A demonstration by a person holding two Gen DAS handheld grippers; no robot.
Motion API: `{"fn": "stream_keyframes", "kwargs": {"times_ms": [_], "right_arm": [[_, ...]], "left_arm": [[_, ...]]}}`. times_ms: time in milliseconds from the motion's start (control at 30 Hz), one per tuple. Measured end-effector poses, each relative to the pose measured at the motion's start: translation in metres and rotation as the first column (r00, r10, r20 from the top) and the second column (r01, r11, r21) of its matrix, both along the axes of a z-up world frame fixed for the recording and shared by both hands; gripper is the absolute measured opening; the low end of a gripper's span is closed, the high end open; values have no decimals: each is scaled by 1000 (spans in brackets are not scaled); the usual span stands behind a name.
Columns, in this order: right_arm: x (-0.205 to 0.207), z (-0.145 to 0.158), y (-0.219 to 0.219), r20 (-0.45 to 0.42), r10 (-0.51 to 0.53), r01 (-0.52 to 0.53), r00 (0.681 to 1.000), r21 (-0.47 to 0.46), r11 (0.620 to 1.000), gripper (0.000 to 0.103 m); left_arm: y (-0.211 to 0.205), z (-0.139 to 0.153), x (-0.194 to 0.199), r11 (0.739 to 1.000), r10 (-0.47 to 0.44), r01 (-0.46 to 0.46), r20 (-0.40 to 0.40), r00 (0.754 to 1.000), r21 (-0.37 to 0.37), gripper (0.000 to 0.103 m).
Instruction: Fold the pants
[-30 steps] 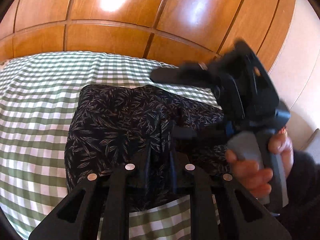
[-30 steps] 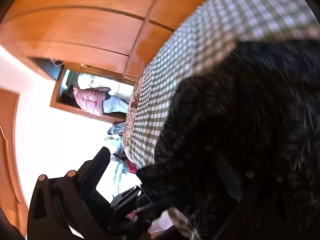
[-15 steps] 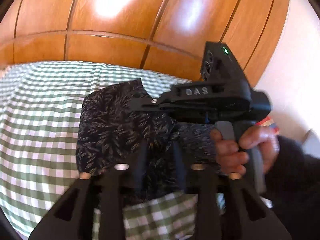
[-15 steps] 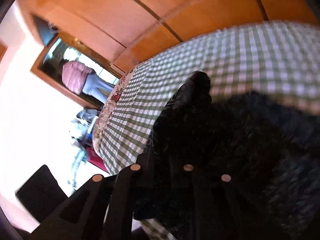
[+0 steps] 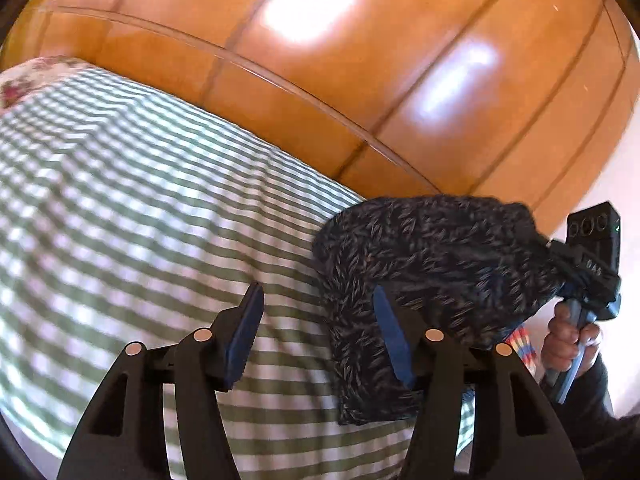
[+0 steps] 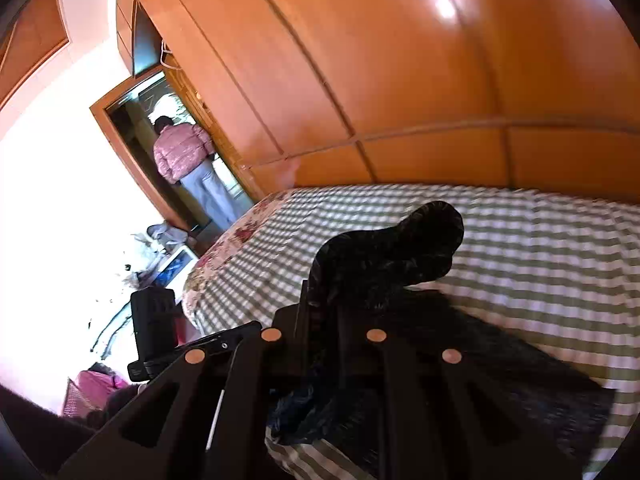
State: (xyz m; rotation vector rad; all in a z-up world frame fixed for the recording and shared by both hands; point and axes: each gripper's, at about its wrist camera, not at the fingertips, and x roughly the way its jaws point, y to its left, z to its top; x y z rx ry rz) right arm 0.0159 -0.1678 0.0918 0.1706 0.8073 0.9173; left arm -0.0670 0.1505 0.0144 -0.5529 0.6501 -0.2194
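Clamping the pants (image 6: 384, 264), the right gripper (image 6: 320, 320) tilts above the bed (image 6: 540, 248).

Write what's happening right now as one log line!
left gripper: open, empty | right gripper: shut on pants, lifted | bed: checked cover | fold: unfinished

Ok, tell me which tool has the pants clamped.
The right tool: shut on the dark leaf-print pants. The left tool is open, empty.
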Motion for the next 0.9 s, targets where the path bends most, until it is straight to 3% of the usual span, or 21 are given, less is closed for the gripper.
{"fn": "stream_keyframes", "kwargs": {"times_ms": [100, 200, 300, 400, 533, 600, 800, 900], "right_arm": [[-10, 4, -37, 9, -48, 48, 999, -29, 998, 10], [-15, -7, -81, -12, -131, 130, 991, -72, 989, 10], [-17, -29, -118, -44, -209, 203, 977, -114, 973, 10], [-15, -70, -155, -107, -315, 291, 943, -195, 937, 10], [-17, -126, -191, -202, -421, 370, 884, -247, 895, 10], [-16, -136, -198, -226, -449, 400, 865, -230, 887, 10], [-18, -114, -195, -166, -453, 419, 876, -206, 884, 10], [-17, -125, -201, -192, -476, 430, 858, -237, 871, 10]], "left_arm": [[-37, -5, 19, 994, -109, 109, 0, 994, 11, 56], [-83, -17, 33, 970, -242, 243, -39, 970, 27, 56], [-128, -34, 39, 920, -381, 387, -100, 919, 52, 56], [-155, -52, 39, 878, -460, 474, -158, 874, 67, 56], [-170, -58, 36, 851, -501, 519, -170, 849, 81, 56], [-172, -57, 35, 848, -514, 528, -168, 841, 51, 56], [-182, -52, 41, 826, -545, 560, -173, 821, 58, 56], [-184, -59, 47, 813, -566, 581, -172, 806, 48, 56]]}}
